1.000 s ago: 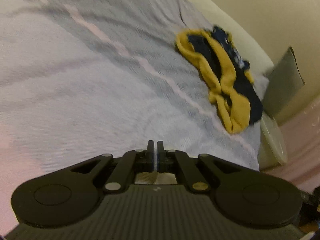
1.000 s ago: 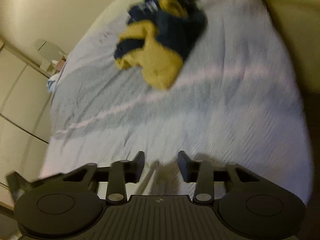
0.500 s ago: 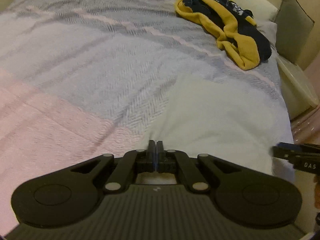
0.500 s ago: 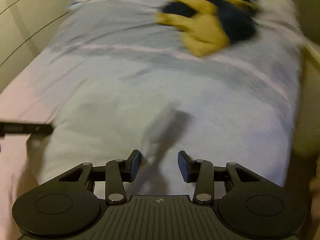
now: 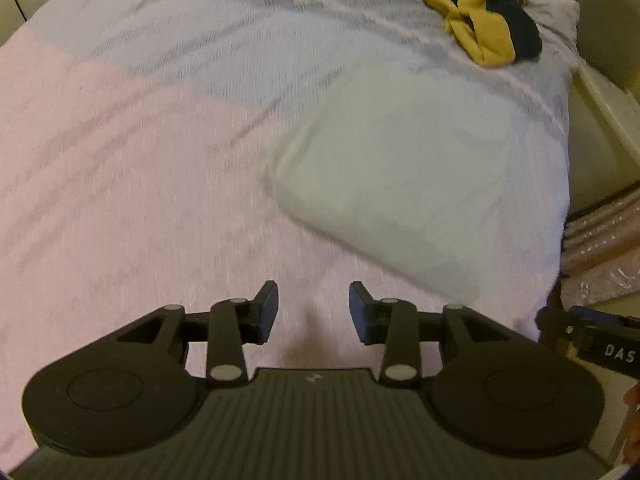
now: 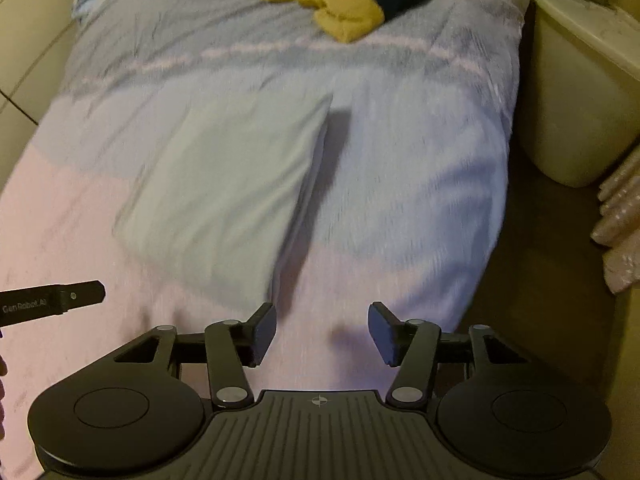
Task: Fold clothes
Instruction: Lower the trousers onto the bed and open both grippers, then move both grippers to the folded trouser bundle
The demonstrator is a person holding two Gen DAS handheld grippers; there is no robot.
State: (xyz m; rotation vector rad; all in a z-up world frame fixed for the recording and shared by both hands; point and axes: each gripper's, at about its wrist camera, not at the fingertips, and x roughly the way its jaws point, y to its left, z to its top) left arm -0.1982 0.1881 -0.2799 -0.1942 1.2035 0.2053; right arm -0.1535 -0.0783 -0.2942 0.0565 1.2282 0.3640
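Hovering over the bed [image 5: 140,168], our left gripper [image 5: 313,306] and right gripper [image 6: 322,330] have just been opening, released and empty; folded pale garment [image 6: 224,184] mid-frame, yellow-navy clothes [image 5: 476,12] upper right.

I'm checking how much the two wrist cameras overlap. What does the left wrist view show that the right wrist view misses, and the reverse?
Only the left wrist view: the right gripper's tip at its right edge, and the left gripper, jaws just opened, nothing between them.
Only the right wrist view: cupboard doors at left, and the right gripper, jaws widened, nothing between them.
Both: the bed cover, the pale folded cloth and the yellow and navy garment.
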